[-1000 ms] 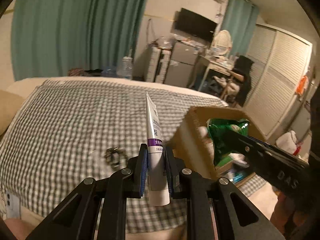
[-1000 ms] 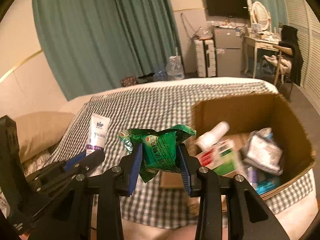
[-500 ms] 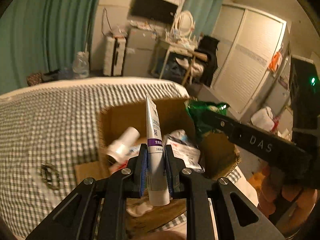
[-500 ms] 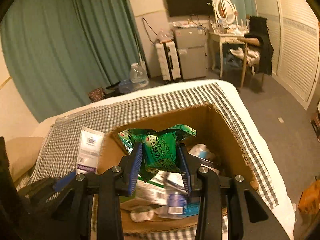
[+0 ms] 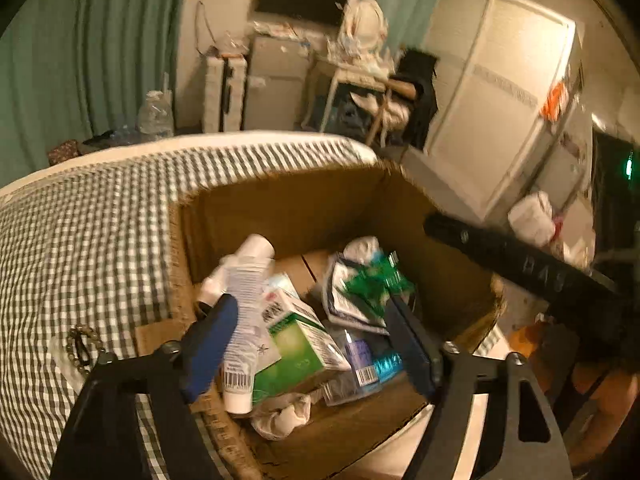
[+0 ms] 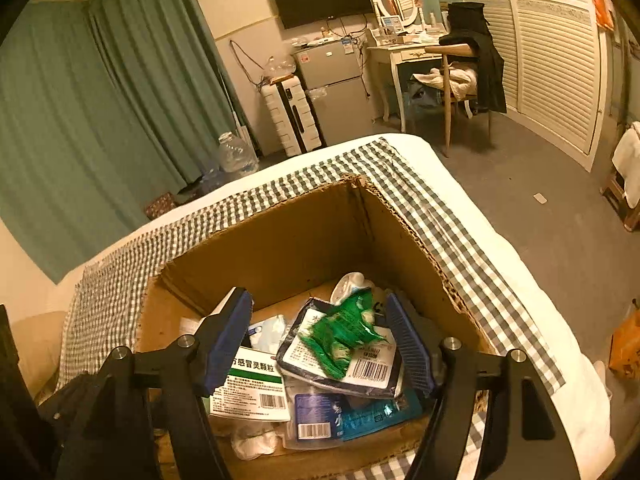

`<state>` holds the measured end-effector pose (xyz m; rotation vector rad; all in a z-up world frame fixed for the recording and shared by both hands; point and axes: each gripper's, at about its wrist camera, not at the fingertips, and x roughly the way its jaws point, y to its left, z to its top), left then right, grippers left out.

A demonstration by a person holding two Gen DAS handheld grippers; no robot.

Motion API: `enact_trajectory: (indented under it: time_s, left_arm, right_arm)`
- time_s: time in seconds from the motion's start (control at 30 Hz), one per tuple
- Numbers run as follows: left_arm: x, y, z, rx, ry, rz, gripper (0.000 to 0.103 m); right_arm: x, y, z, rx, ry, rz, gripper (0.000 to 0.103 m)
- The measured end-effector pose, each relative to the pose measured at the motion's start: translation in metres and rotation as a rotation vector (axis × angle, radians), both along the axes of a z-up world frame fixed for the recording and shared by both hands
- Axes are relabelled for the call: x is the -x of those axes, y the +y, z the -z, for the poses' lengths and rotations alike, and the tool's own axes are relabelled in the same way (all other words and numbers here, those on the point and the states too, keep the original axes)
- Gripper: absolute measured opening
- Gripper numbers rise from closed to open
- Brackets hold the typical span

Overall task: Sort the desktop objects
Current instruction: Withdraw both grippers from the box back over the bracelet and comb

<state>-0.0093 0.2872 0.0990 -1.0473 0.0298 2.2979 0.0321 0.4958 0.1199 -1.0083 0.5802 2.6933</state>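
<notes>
Cardboard box (ragged rim): crinkled green packet, white tube.

Both grippers: black angular arms w/ silver screws at joints. Left gripper & right gripper have blue ribbed pads; right one's side marked "DAS".

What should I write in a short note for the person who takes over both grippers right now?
Left gripper: jaws opening above the cardboard box; the white tube is free of the pads, dropping in beside the left pad.
Right gripper: jaws opening; the green packet is loose, over the pouches in the box.
Done: tube and packet delivered to the box.
Left: the bead bracelet lies on the checked cloth beside the box. The views show no other loose item.
</notes>
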Motion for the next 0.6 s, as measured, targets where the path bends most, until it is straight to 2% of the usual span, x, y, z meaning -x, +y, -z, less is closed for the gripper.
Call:
enact_trajectory:
  time_s: [0.17,0.23,0.33,0.43,0.47,0.6]
  left_arm:
    - [0.003,-0.044,-0.022,-0.001,0.045,-0.095,0.092]
    - [0.007,-0.067,-0.03,0.017,0.063,-0.168,0.1]
    - [0.014,-0.113,-0.034,0.026,0.053,-0.289,0.102]
    - [0.022,-0.165,-0.027,0.029,0.014,-0.425,0.103]
    - [0.023,-0.186,-0.021,0.033,0.002,-0.501,0.103]
    - [0.024,-0.238,0.007,0.04,-0.058,-0.641,0.103]
  right_arm:
    - [-0.012,-0.035,-0.018,-0.02,0.039,-0.055,0.069]
    - [-0.013,-0.055,-0.026,-0.023,0.056,-0.099,0.069]
    - [-0.015,-0.093,-0.039,-0.049,0.077,-0.187,0.069]
    - [-0.015,-0.14,-0.046,-0.055,0.093,-0.29,0.069]
    - [-0.013,-0.152,-0.044,-0.052,0.091,-0.314,0.069]
    - [-0.009,-0.214,-0.026,-0.069,0.059,-0.421,0.069]
